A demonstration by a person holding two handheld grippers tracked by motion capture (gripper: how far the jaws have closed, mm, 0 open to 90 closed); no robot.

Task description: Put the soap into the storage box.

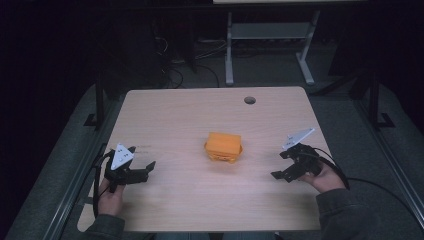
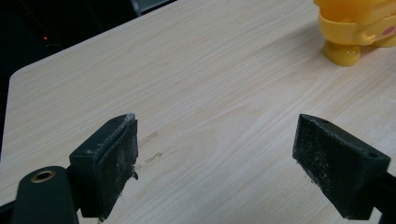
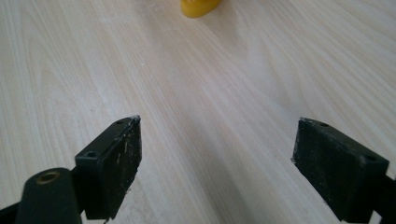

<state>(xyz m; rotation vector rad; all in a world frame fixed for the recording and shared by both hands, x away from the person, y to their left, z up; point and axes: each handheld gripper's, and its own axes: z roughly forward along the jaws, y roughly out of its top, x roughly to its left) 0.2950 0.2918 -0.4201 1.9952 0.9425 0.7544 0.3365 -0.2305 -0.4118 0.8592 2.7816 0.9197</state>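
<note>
Both grippers sit low over the table with their jaws spread wide and nothing between them: the left gripper well to the left of the orange toy, the right gripper well to its right, each angled inward toward it. The orange toy stands near the middle of the wooden top, roughly midway between the two tools and a little farther from the person than either. In the left gripper view one rounded yellow-orange foot of the toy shows ahead of the open pads; in the right gripper view a small yellow part of it sits at the top edge.

The step in hand looks like the approach. To do it well, one gripper should probably close in level with the toy's body, jaws kept wide until they straddle it, since the glossy plastic may slip or tip if pinched at a foot or an edge.
</note>
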